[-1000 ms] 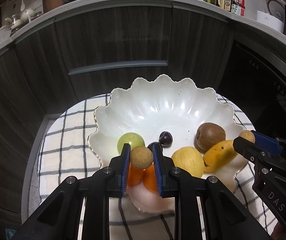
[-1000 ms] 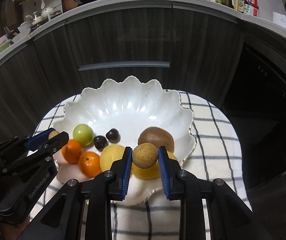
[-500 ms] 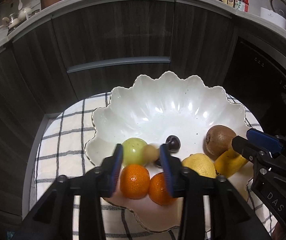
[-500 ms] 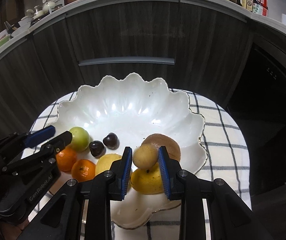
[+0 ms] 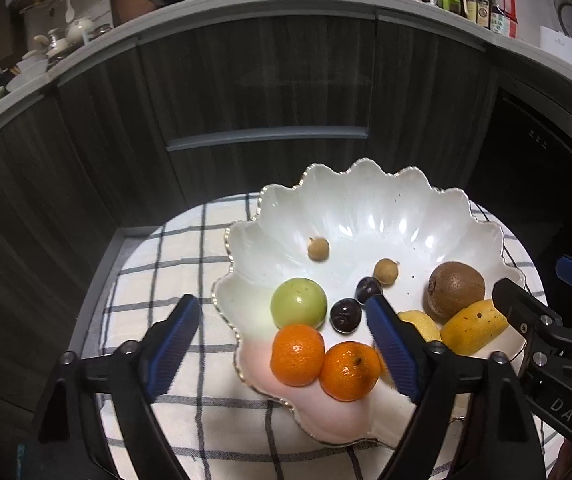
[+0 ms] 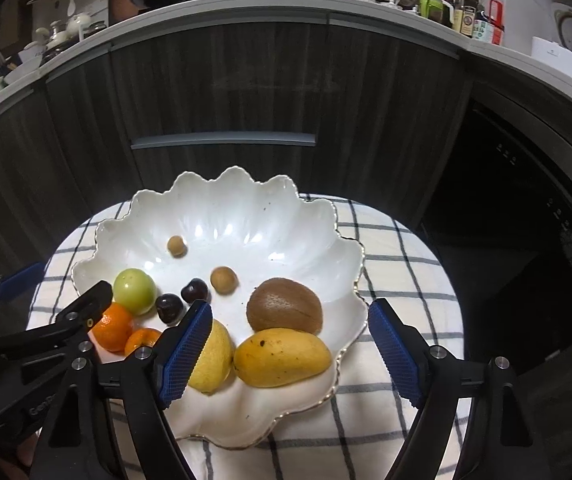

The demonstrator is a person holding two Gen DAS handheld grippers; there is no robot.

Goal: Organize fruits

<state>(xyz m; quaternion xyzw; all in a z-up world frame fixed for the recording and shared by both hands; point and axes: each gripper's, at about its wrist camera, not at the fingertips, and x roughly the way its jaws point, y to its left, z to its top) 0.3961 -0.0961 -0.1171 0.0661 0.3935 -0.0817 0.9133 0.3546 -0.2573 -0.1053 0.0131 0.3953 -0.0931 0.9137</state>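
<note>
The left gripper point(image 5: 281, 344) hangs released, fingers spread wide over the bowl's point(image 5: 366, 208) near left rim and holding nothing. Inside lie 2 oranges point(image 5: 298, 354), a green fruit point(image 5: 298, 303), 2 dark cherries point(image 5: 346, 314), 2 small tan fruits point(image 5: 386, 271), a lemon point(image 6: 211, 354), a kiwi point(image 6: 283, 310) and a mango point(image 6: 281, 357). These round, smooth fruits probably roll; gripping across their middles seems safest. The thin scalloped rim looks fragile. The right gripper point(image 6: 290, 352), equally released, straddles the mango, with bare bowl floor beyond.

White bowl point(image 5: 366, 200), black-checked white cloth point(image 5: 173, 248)
</note>
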